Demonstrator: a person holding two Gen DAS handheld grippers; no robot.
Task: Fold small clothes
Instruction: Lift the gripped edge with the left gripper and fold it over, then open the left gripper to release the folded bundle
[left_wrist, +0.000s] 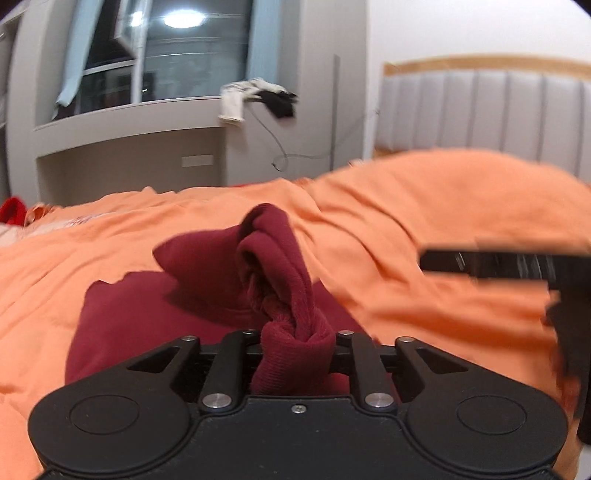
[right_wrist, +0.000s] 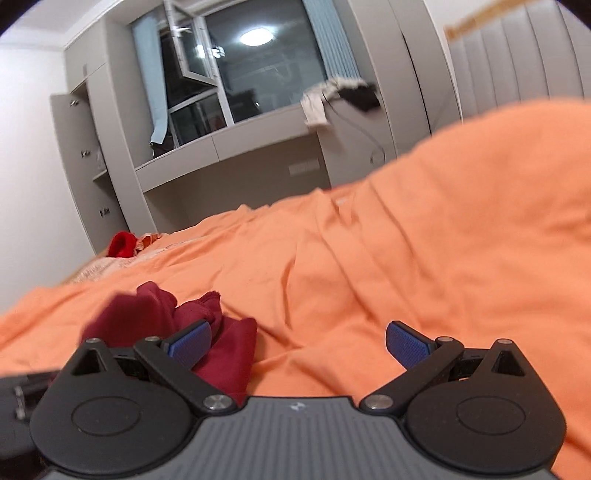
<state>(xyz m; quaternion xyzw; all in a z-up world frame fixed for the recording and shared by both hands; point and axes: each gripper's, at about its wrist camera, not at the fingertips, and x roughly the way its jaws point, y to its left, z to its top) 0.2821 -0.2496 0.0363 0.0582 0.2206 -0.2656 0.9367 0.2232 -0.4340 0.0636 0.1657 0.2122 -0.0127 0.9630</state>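
The dark red garment (left_wrist: 207, 295) lies on the bed's orange cover (left_wrist: 424, 221), one bunched, ribbed edge lifted and pinched in the jaws of the left gripper (left_wrist: 297, 343); the rest spreads flat below. In the right wrist view the right gripper (right_wrist: 297, 341) hovers with jaws spread wide and empty, the garment just beside its left blue pad. Behind stand a grey padded headboard (left_wrist: 498, 110), a dark window (right_wrist: 221, 85), grey cupboards, and clothes (left_wrist: 255, 98) draped on the ledge. Only the left view shows the pinch.
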